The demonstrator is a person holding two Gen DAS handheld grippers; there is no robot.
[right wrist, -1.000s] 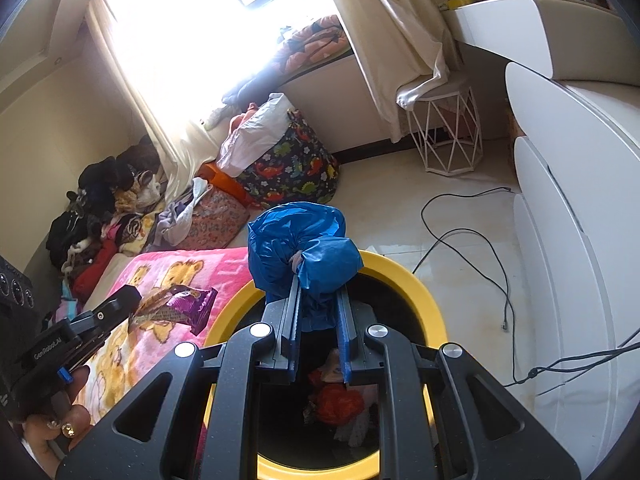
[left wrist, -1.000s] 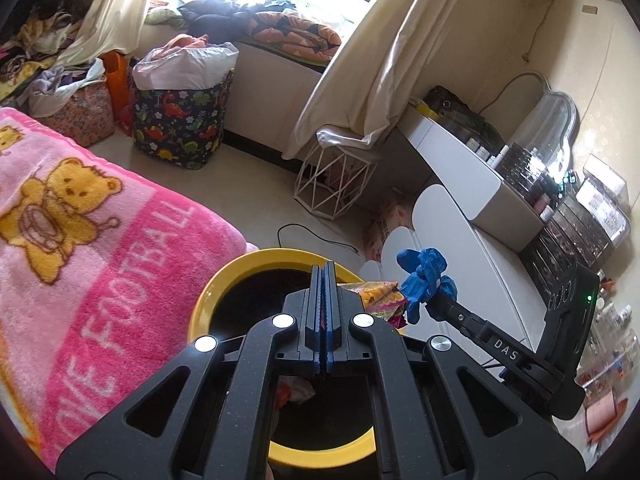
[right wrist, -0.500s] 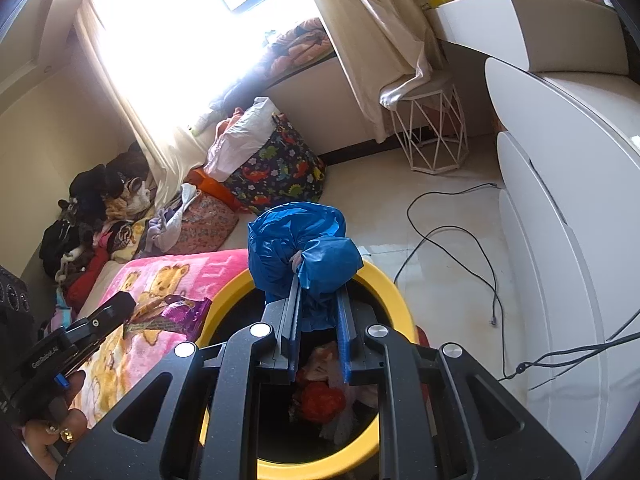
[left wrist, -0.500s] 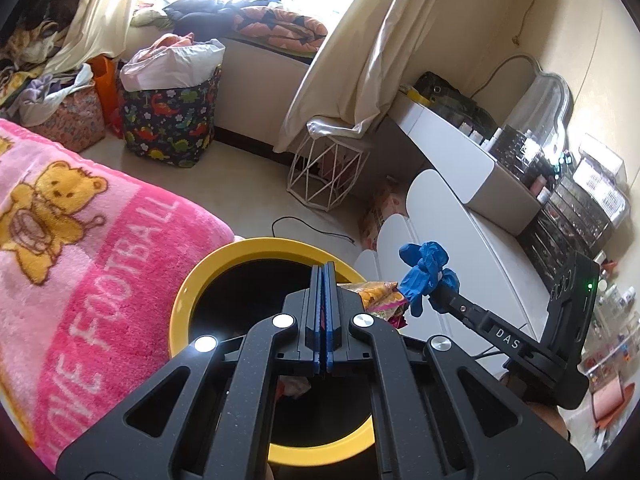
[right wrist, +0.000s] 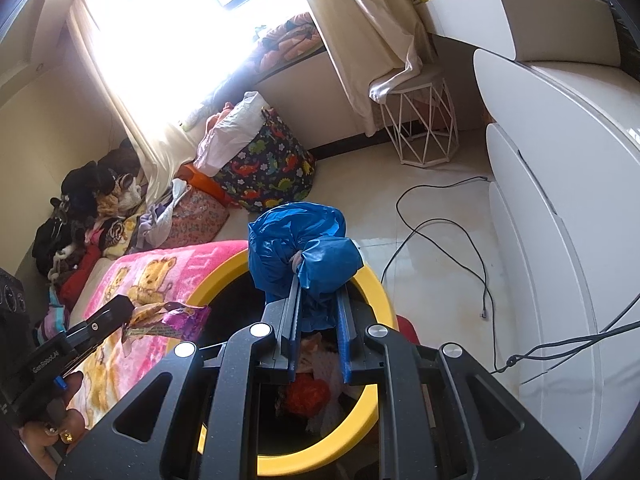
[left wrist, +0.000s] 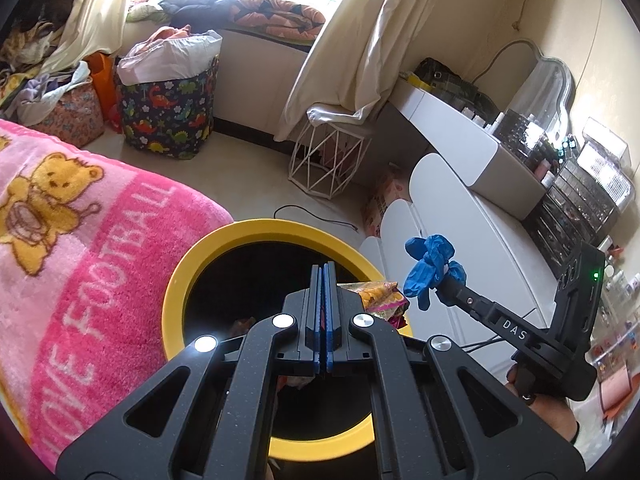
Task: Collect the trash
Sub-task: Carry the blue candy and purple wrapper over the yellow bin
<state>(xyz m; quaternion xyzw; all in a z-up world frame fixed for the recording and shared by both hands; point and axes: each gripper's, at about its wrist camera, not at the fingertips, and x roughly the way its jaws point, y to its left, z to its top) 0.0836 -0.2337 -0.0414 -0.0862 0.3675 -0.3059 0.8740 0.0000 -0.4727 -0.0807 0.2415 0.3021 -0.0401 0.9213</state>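
**Inspector:** The right tool [right wrist: 318, 292] was clamped on a crumpled blue plastic bag [right wrist: 302, 248], which bulged out beyond its fingertips. It hung directly over the mouth of the yellow-rimmed bin [right wrist: 374, 280].

**Clerk:** And the left tool?

**Inspector:** The left tool [left wrist: 322, 270] had its jaws pressed flat together. In the right wrist view a purple snack wrapper [right wrist: 168, 320] was pinched at its tip, over the near-left edge of the bin, just beside the pink bear blanket [right wrist: 148, 276] on the bed.

**Clerk:** Contents of the bin?

**Inspector:** Dark inside, with rubbish at the bottom: something red [right wrist: 306, 394] and pale scraps. I could not identify them further.

**Clerk:** Surroundings?

**Inspector:** The bin stood on the floor between the bed on the left and a white rounded cabinet [right wrist: 560, 208] on the right. A black cable [right wrist: 440, 232] trailed over the floor on the right. Farther off, a dinosaur-print basket [right wrist: 268, 168] stood on the left and a white wire-frame stool [right wrist: 424, 124] on the right, under a cream curtain [right wrist: 360, 28]. A worktop [left wrist: 452, 128] at far right carried cosmetics.
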